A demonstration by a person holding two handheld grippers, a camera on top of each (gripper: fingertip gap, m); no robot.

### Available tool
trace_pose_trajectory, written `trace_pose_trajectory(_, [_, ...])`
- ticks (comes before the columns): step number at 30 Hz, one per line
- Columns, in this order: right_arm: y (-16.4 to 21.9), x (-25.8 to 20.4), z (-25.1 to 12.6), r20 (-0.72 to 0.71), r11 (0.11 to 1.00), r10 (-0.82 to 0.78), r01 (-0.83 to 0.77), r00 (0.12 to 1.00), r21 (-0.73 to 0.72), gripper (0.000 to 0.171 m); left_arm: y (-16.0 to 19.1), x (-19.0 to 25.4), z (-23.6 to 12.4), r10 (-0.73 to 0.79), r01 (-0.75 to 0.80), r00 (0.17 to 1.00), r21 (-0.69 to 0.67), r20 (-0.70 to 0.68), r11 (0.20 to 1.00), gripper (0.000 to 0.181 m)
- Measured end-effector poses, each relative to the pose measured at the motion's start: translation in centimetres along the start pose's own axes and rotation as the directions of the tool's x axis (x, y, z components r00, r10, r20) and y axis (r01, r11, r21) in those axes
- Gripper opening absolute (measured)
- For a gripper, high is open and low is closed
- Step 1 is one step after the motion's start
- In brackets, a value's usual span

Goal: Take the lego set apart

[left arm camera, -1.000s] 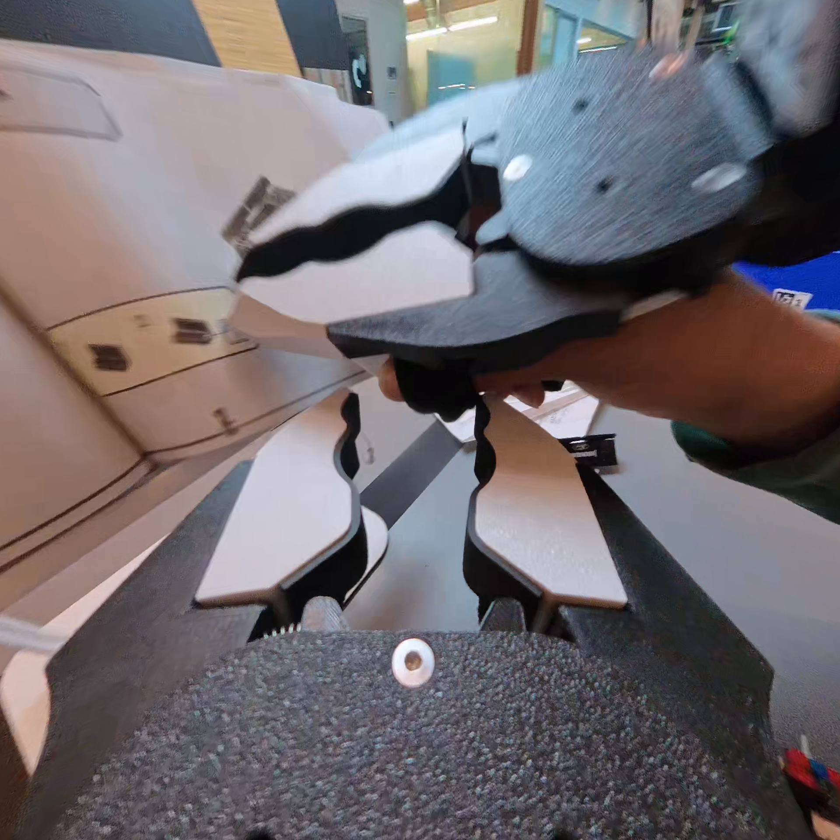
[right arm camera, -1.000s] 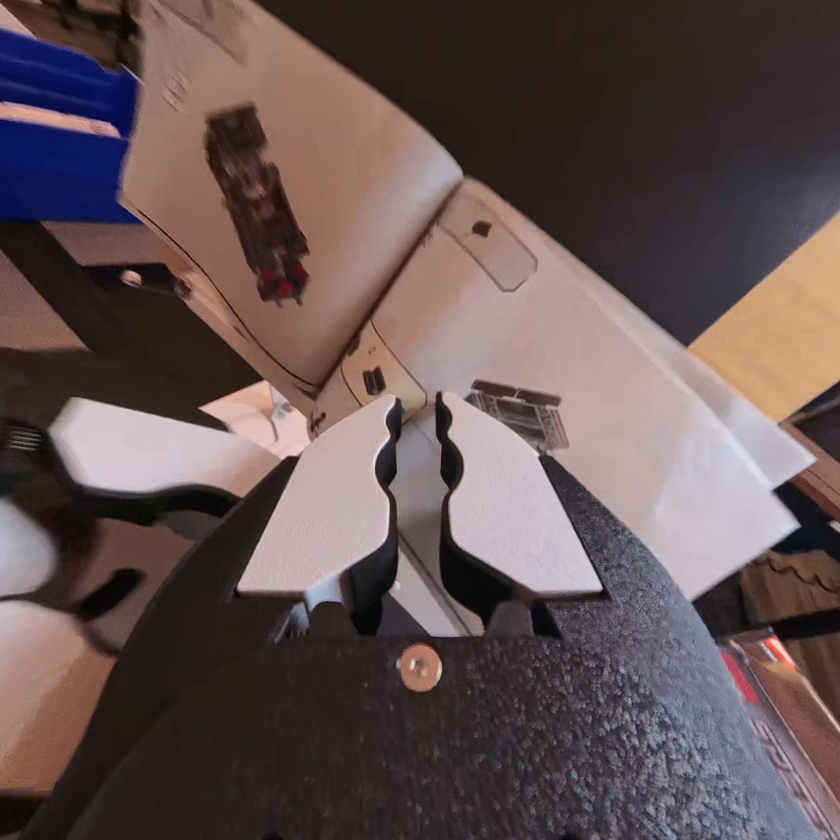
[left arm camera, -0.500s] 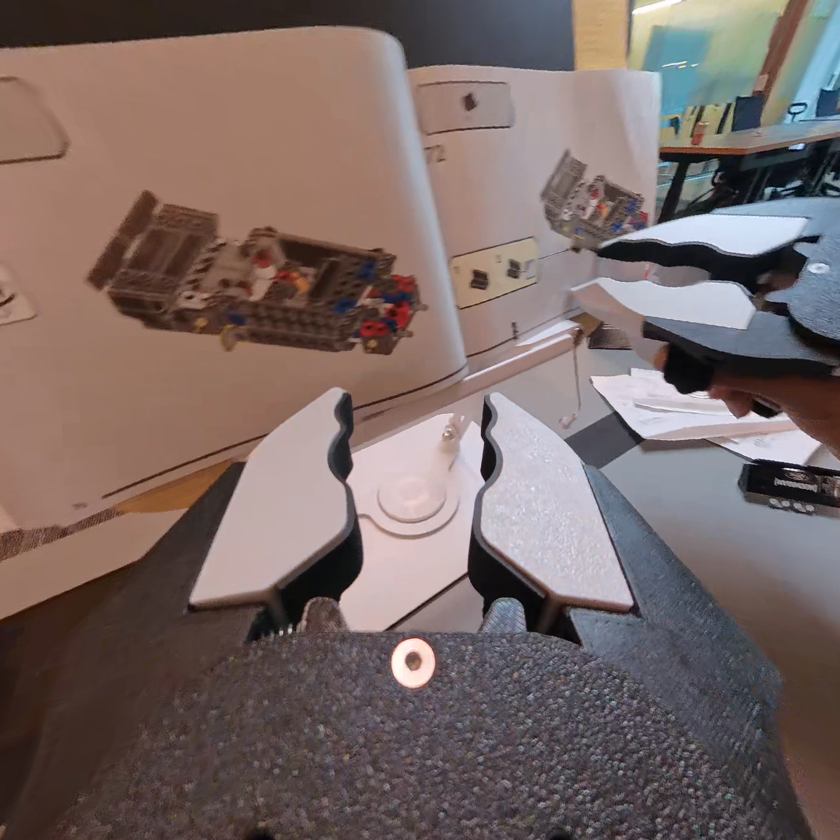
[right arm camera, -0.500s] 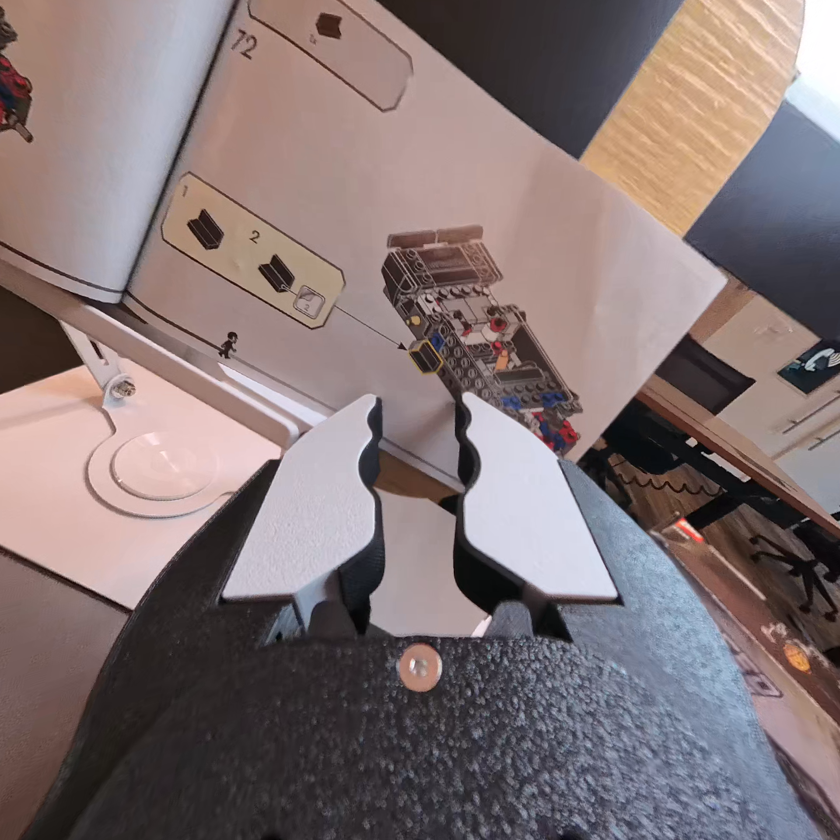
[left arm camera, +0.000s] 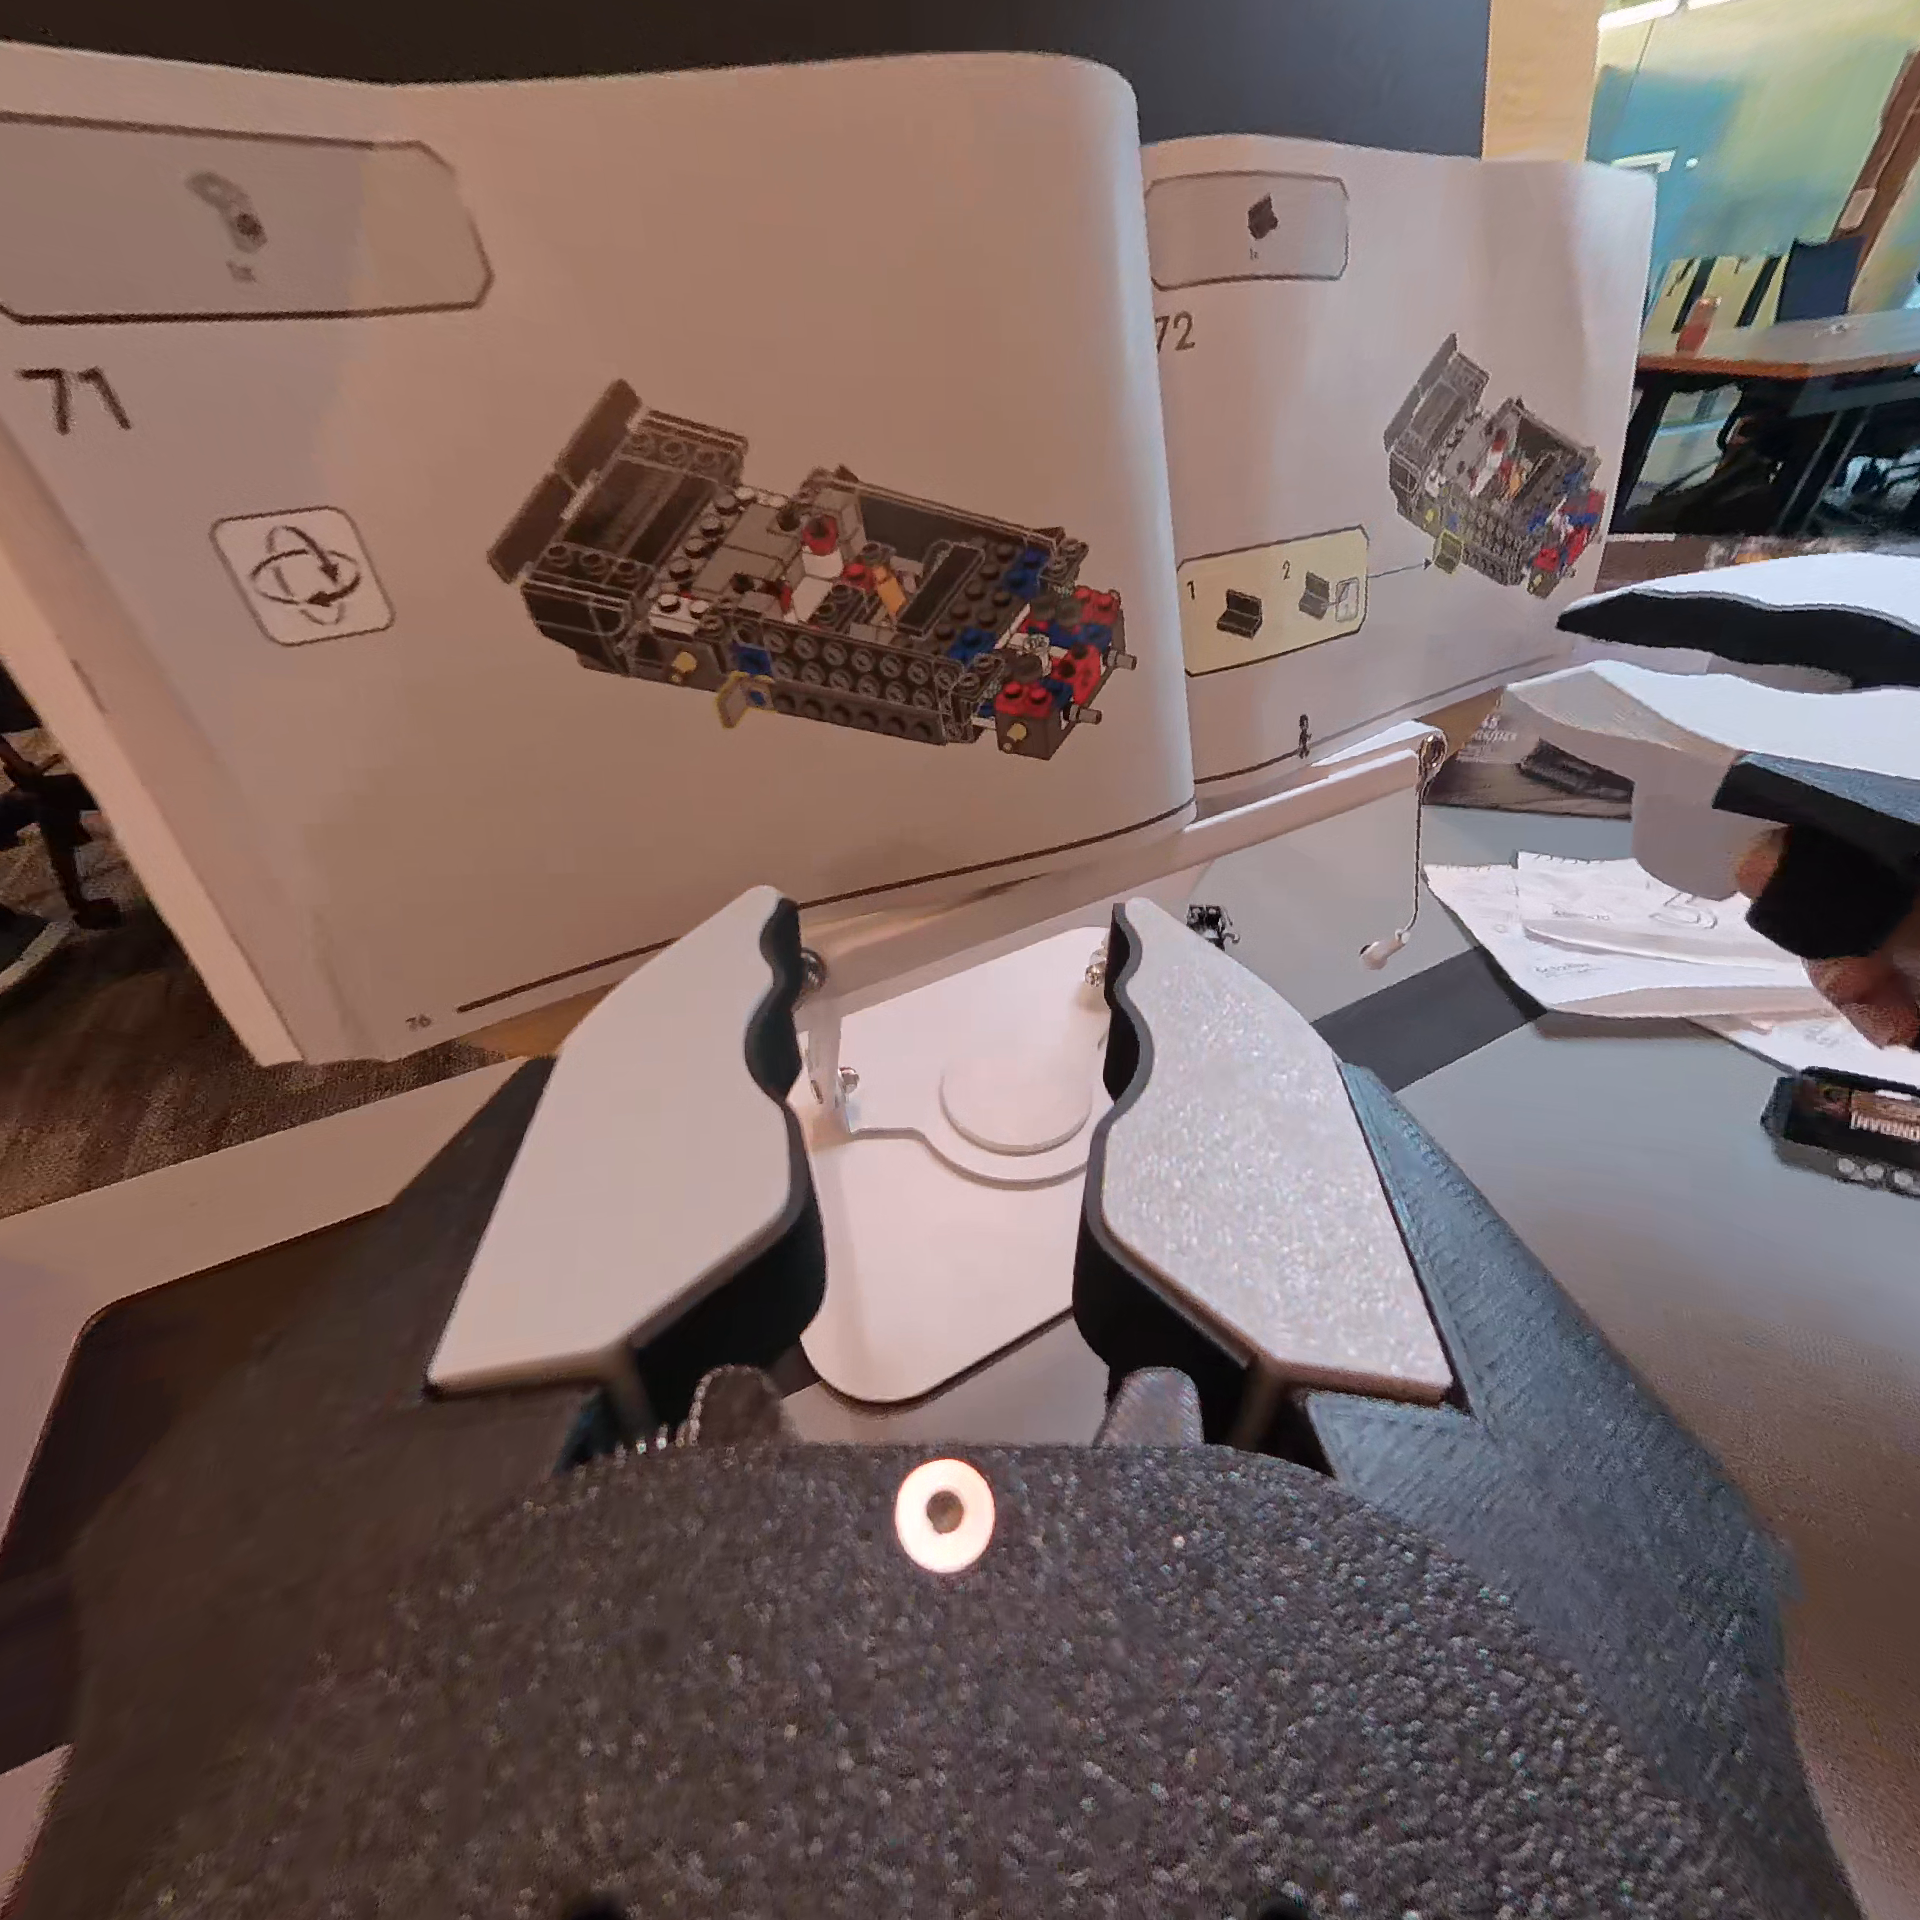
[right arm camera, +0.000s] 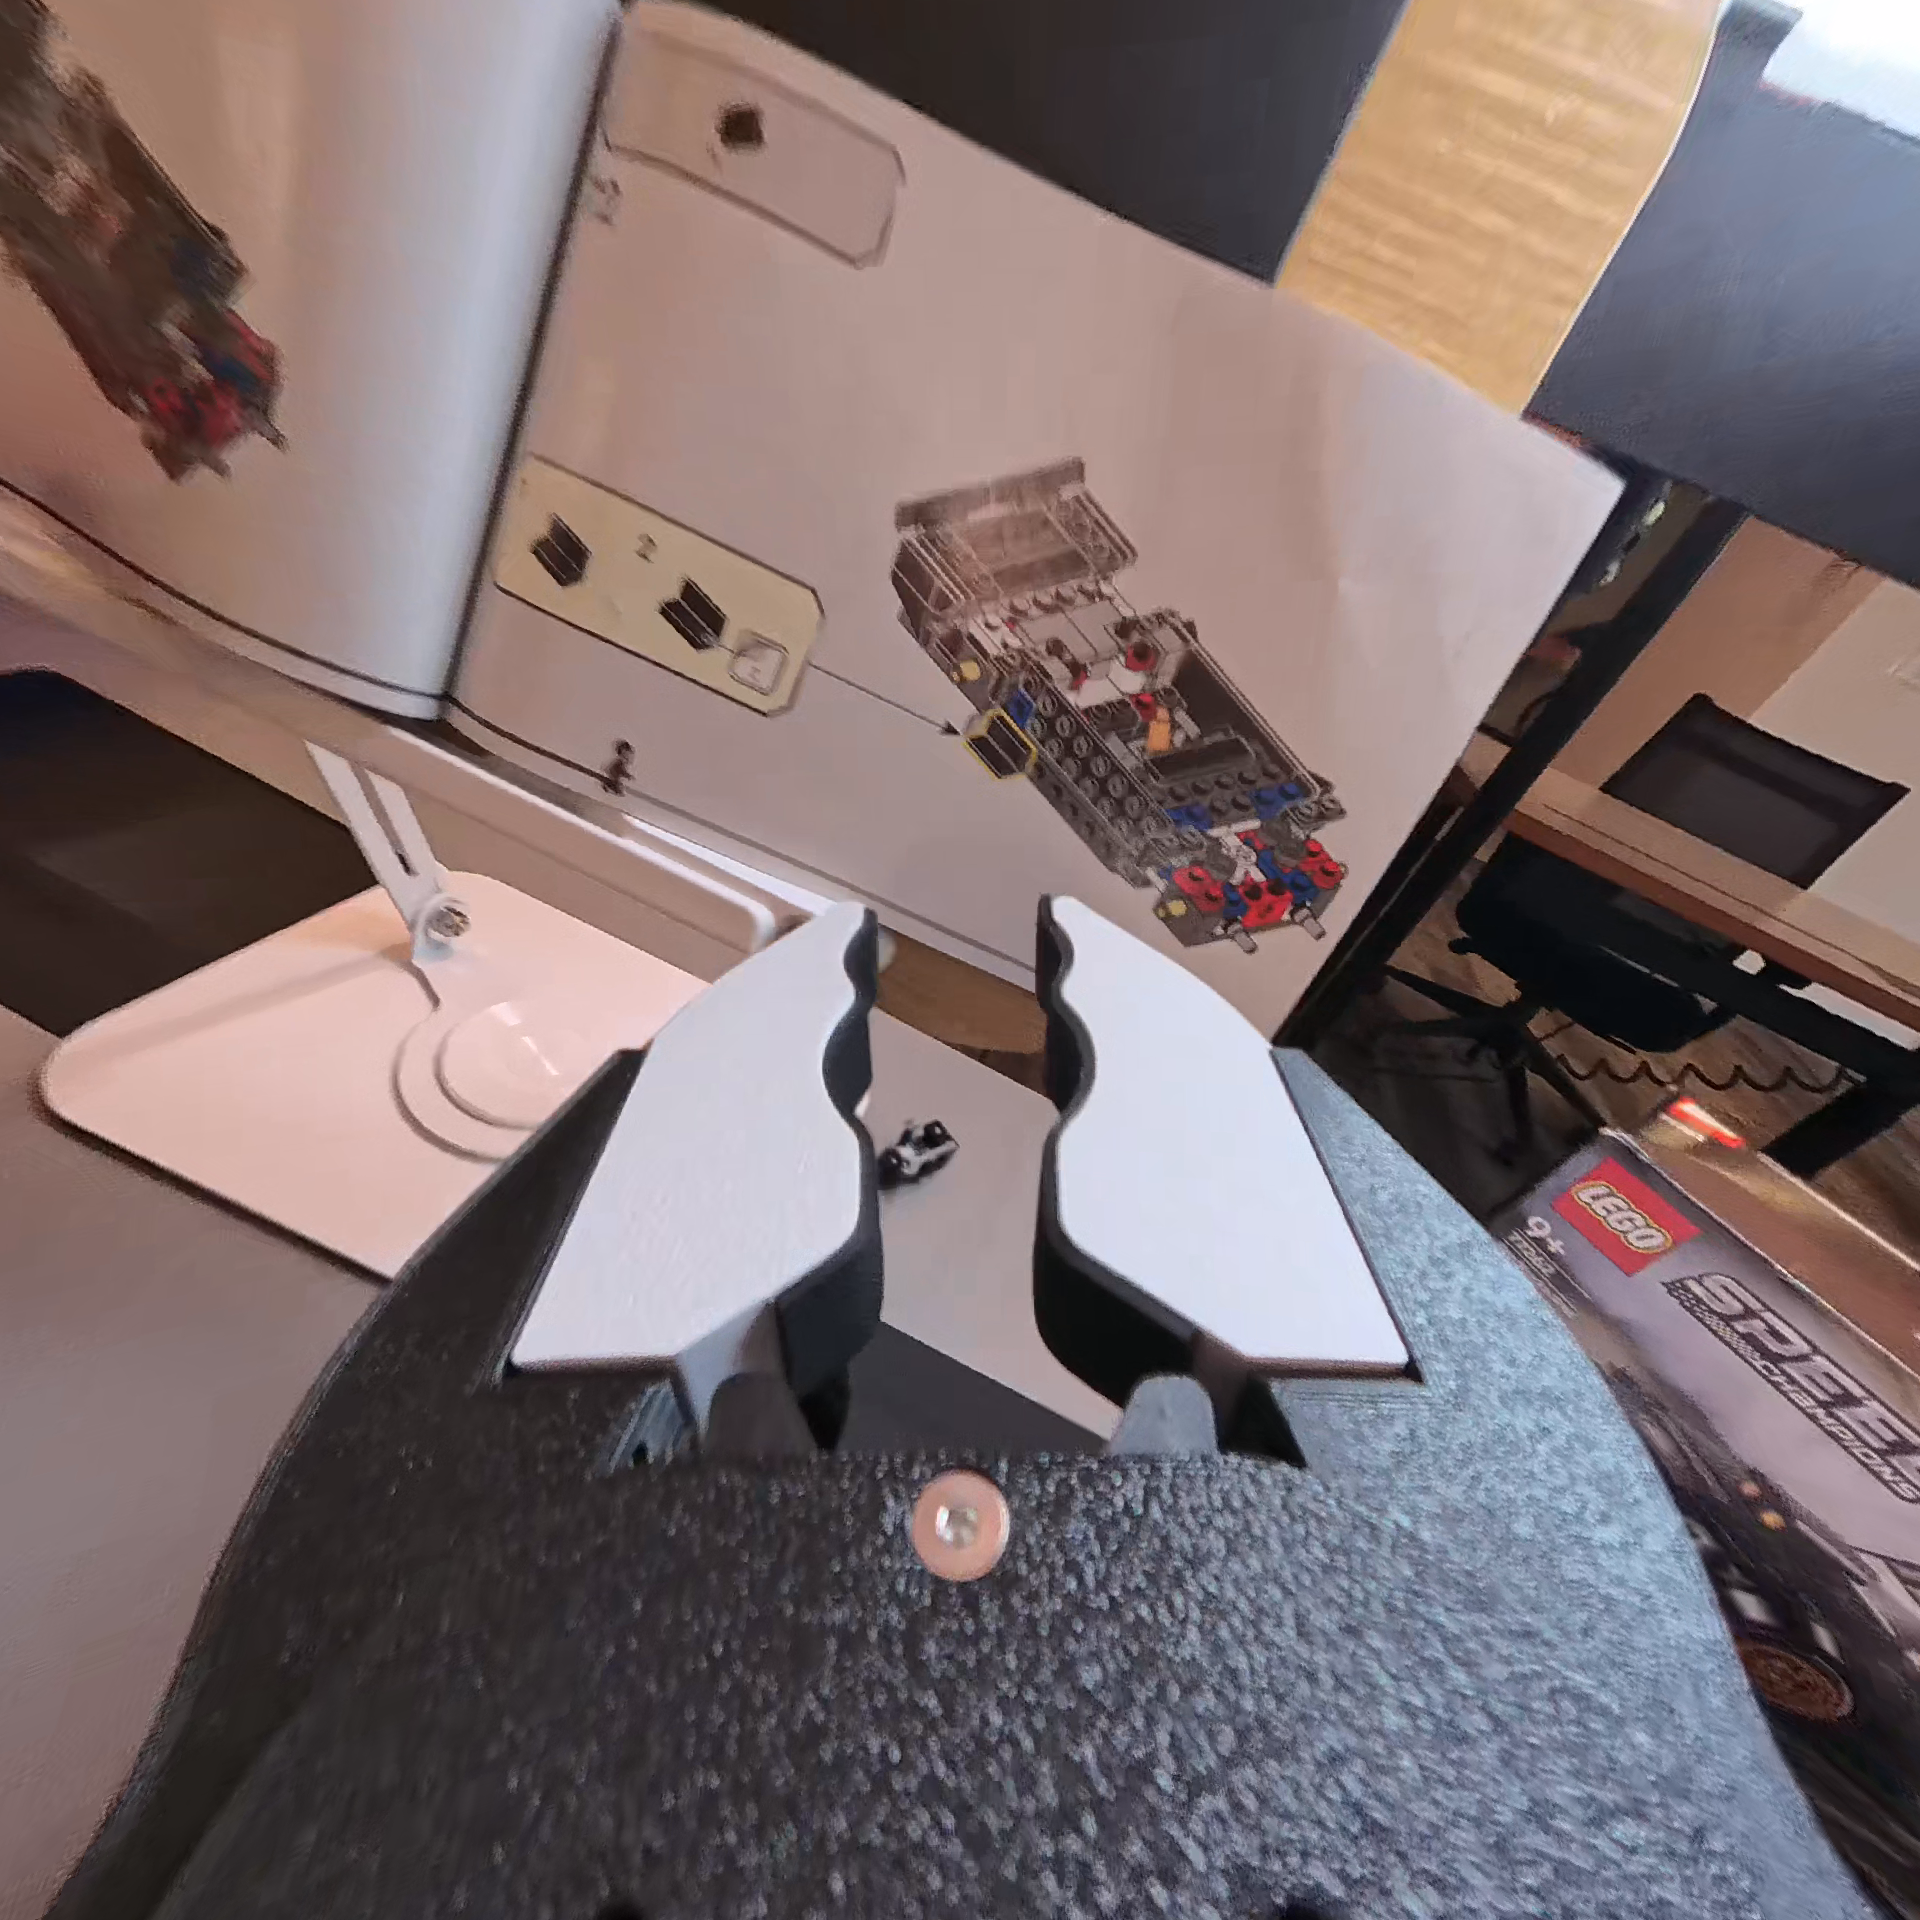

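- Lego piece (right arm camera: 920,1141), a small dark one, is seen lying at 12 o'clock between the right gripper (right arm camera: 951,920) tips, ungrasped
- Left gripper (left arm camera: 945,914) is held open, empty; disassembly is judged barely begun

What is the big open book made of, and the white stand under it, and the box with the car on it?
The book looks like thin matte paper: its pages curl. The stand seems to be painted white metal, smooth with a soft sheen and small screws, though it could be plastic. The box looks like glossy printed cardboard with a sharp folded edge.
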State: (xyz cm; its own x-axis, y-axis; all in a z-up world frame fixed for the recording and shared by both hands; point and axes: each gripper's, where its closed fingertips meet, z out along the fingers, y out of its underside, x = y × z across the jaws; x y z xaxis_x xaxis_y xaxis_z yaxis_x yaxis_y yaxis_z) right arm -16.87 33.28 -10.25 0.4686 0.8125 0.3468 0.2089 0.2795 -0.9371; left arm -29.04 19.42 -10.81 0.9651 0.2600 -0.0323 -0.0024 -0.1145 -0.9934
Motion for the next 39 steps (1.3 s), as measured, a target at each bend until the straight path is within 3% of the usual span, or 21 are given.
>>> trace_pose_trajectory(8, [-3.5,-3.2,-0.5,-0.018,0.997,0.018,-0.016,1.000,0.080,0.028,-0.7,-0.7,-1.4,-0.020,0.018,0.999,0.064,0.036,0.998,0.054])
trace_pose_trajectory(19, [-0.9,1.3,0.7,-0.124,0.992,0.117,-0.111,0.985,0.052,0.006,-0.1,-1.1,-2.3,-0.043,0.040,0.998,0.079,0.044,0.996,0.050])
trace_pose_trajectory(39, [-0.7,-0.1,0.9,-0.074,0.988,0.132,-0.125,0.989,0.091,0.000,1.5,-0.9,-2.0,-0.010,0.008,0.999,0.051,0.052,0.999,0.049])
